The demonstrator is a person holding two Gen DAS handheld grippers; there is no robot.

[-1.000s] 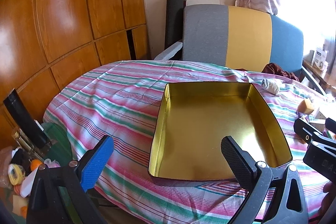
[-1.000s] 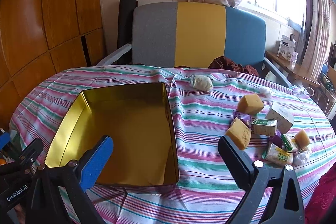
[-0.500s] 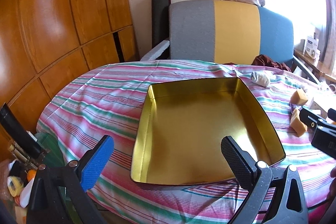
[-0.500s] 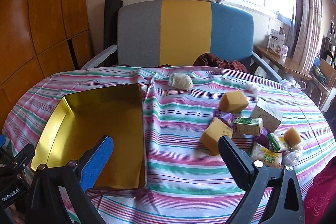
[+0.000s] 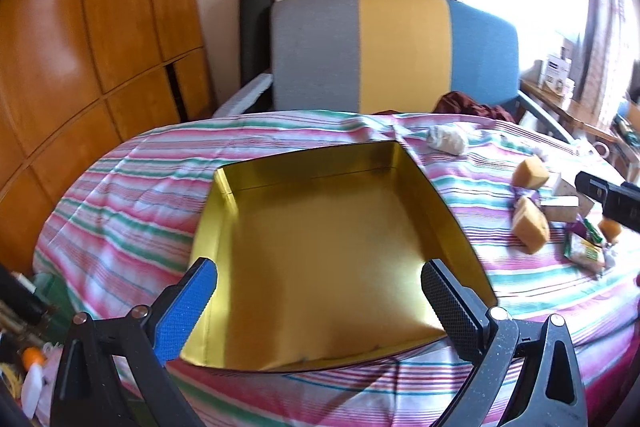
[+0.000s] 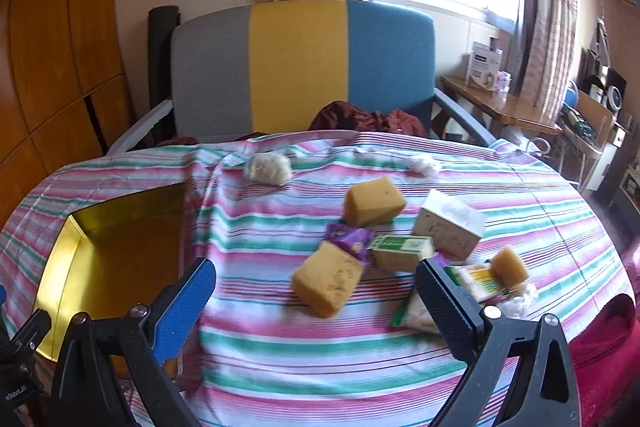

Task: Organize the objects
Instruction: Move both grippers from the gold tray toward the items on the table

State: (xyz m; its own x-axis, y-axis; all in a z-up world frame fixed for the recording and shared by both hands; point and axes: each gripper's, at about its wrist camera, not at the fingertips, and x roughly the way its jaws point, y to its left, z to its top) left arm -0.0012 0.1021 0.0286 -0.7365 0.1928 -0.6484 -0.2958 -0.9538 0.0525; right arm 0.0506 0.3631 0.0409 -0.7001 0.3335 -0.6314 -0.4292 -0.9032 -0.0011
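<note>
Looking along the left gripper [image 5: 318,293] in the left wrist view, the jaws stand wide apart and hold nothing, and the gold tin tray [image 5: 434,195] fills the centre of the frame straight ahead of them, bare inside, resting on the striped tablecloth [image 5: 132,195]. The loose items sit far off at the right edge of this frame — a yellow sponge block [image 5: 530,225] among them — with the tray between them and these jaws. So this hand is the farther one.

In the right wrist view the right gripper [image 6: 314,285] is likewise spread open and empty. The nearest sponge block [image 6: 328,281] lies at lower centre, just ahead of the gap between the two fingers and slightly right of its midline, tilted, its long axis running from lower left to upper right. Behind it sit a purple wrapper [image 6: 348,239], a green carton [image 6: 402,251] and a second sponge [image 6: 374,203]; the tray [image 6: 60,259] is at the left edge. By this layout the right hand is the nearer — a short forward reach should bring the block between its fingers.
</note>
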